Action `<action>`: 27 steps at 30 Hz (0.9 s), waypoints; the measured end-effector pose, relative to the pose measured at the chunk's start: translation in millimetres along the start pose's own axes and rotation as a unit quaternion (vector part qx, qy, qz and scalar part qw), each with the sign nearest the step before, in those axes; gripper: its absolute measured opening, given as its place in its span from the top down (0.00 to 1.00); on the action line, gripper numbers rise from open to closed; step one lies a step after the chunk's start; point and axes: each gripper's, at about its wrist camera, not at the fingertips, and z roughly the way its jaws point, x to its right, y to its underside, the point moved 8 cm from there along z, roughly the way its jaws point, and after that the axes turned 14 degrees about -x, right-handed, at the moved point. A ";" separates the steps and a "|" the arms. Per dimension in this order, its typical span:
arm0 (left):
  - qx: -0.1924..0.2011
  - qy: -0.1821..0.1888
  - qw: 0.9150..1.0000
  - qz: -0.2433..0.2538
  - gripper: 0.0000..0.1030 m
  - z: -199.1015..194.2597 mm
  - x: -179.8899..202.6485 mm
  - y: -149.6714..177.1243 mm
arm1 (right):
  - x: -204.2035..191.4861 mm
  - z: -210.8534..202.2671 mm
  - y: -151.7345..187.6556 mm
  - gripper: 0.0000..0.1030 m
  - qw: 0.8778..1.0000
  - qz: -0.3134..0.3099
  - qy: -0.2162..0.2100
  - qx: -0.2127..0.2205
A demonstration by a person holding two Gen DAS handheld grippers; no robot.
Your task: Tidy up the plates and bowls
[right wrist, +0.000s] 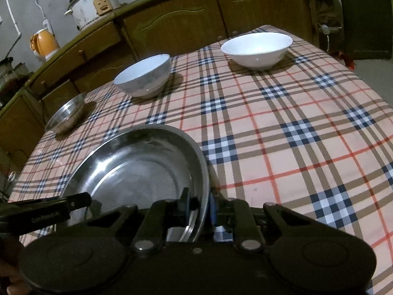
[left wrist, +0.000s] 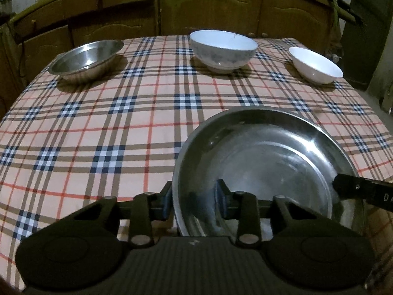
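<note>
A large steel plate (left wrist: 265, 157) sits near the front of the plaid table, also in the right wrist view (right wrist: 137, 169). My left gripper (left wrist: 194, 196) is shut on its left rim, one finger inside and one outside. My right gripper (right wrist: 200, 206) is shut on its right rim the same way. The right gripper's finger (left wrist: 356, 189) shows at the plate's right edge. At the back stand a small steel dish (left wrist: 86, 60), a patterned white bowl (left wrist: 222, 49) and a plain white bowl (left wrist: 315, 65).
The plaid tablecloth (left wrist: 110, 127) covers the table. Wooden cabinets (left wrist: 208, 7) run behind it, with a rice cooker (right wrist: 94, 5) and an orange kettle (right wrist: 44, 43) on top. The table's right edge (right wrist: 363, 78) drops to the floor.
</note>
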 end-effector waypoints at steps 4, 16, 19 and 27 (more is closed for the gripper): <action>0.010 -0.002 1.000 0.002 0.65 -7.0 1.4 -2.0 | -2.7 -6.8 -3.0 0.80 1.000 -0.004 0.003 0.009; 0.054 -0.013 0.998 -0.002 0.65 -46.8 -8.6 -13.7 | -30.5 -41.6 -18.9 0.80 0.998 -0.032 -0.005 0.051; 0.063 -0.017 0.998 -0.002 0.65 -57.3 -12.6 -14.9 | -39.1 -50.1 -21.5 0.80 0.997 -0.040 -0.010 0.060; 0.081 -0.026 0.996 -0.011 0.65 -77.9 -27.7 -15.5 | -62.6 -64.2 -24.8 0.80 0.995 -0.062 -0.017 0.075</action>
